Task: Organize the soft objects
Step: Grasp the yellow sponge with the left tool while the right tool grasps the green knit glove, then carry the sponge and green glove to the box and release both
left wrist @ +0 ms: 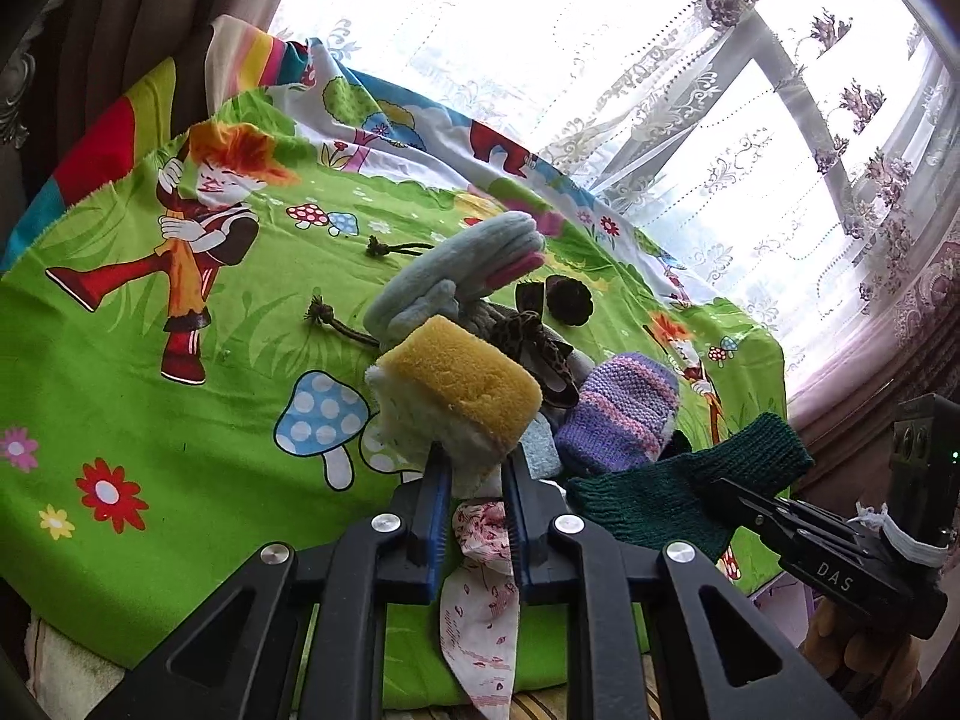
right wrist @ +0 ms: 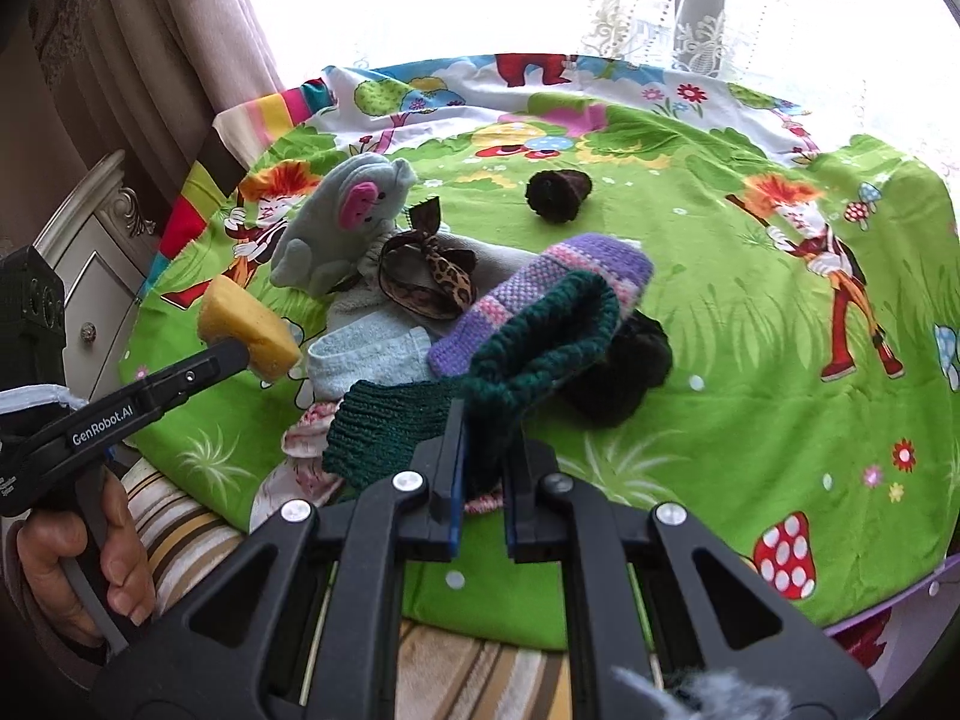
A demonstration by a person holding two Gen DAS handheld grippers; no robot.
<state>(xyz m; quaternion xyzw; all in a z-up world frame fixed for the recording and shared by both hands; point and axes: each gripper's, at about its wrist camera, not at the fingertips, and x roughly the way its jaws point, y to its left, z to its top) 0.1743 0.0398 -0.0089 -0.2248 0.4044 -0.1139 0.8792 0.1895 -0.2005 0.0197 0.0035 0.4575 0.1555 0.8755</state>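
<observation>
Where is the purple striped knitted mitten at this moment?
In the right wrist view the purple striped mitten lies mid-pile on the green cloth, just behind the dark green knitted piece and right of the leopard-print ribbon.

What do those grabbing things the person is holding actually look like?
Each tool is matte black plastic with triangular cut-outs, silver bolts and two fingers lined with blue pads. The left tool reads "GenRobot.AI" in white on its side; the right tool shows "DAS". White cloth or tape wraps both near the handle. A grey sleeve cuff shows.
</observation>
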